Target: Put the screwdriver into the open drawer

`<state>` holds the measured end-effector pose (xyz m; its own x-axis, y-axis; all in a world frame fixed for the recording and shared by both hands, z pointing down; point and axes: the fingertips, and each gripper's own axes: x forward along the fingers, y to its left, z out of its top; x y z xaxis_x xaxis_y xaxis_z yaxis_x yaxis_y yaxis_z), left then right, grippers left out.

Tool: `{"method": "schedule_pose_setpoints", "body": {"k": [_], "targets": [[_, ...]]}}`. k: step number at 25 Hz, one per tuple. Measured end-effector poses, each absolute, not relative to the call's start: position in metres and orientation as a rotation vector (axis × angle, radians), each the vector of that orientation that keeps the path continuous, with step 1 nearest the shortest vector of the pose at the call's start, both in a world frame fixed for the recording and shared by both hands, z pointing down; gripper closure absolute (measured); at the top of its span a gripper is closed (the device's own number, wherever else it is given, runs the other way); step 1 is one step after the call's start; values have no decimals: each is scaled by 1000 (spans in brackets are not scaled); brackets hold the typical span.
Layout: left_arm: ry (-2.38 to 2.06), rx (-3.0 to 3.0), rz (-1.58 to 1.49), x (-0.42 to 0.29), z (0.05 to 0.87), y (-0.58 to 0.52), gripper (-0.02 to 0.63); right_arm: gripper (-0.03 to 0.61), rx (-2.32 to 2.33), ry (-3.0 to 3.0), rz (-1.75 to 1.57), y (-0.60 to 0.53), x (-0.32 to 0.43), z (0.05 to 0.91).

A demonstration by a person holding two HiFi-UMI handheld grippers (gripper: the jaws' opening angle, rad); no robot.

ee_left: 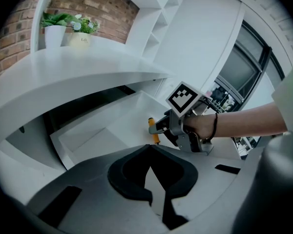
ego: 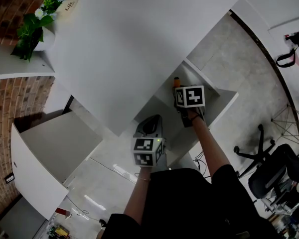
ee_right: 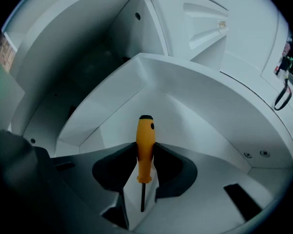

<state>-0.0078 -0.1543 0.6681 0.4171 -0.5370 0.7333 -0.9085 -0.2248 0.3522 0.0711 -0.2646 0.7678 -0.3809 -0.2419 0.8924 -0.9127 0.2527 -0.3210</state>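
Observation:
The screwdriver (ee_right: 145, 147) has an orange handle with a black cap, and its thin shaft points back toward the camera. My right gripper (ee_right: 145, 150) is shut on the handle and holds it over the white open drawer (ee_right: 185, 94). In the head view the right gripper (ego: 180, 88) hangs inside the drawer (ego: 224, 101), and the screwdriver's orange tip (ego: 176, 80) sticks out past it. The left gripper view shows the right gripper (ee_left: 164, 126) holding the screwdriver (ee_left: 153, 129) above the drawer (ee_left: 112, 126). My left gripper (ego: 150, 125) (ee_left: 149, 150) waits beside the drawer's near end, shut on nothing.
The white curved desktop (ego: 129, 44) overhangs the drawer. A potted plant (ego: 37, 26) and a flower pot (ego: 65, 1) stand at its far left. A white cabinet with an open door (ego: 35, 158) stands lower left. An office chair (ego: 269, 168) is on the floor at right.

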Motion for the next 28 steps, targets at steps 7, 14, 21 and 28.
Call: {"method": "schedule_pose_setpoints", "body": {"k": [7, 14, 21, 28], "targets": [[-1241, 1886, 606, -7, 670, -153, 605, 469, 1074, -1777, 1177, -264, 73, 776], [-1252, 1877, 610, -5, 669, -152, 604, 469, 1089, -1760, 1174, -264, 75, 779], [-1268, 1879, 601, -3, 664, -153, 605, 457, 1091, -1777, 1157, -264, 70, 776], [-1283, 1903, 591, -2, 653, -155, 605, 453, 1098, -1819, 1175, -270, 72, 756]]}}
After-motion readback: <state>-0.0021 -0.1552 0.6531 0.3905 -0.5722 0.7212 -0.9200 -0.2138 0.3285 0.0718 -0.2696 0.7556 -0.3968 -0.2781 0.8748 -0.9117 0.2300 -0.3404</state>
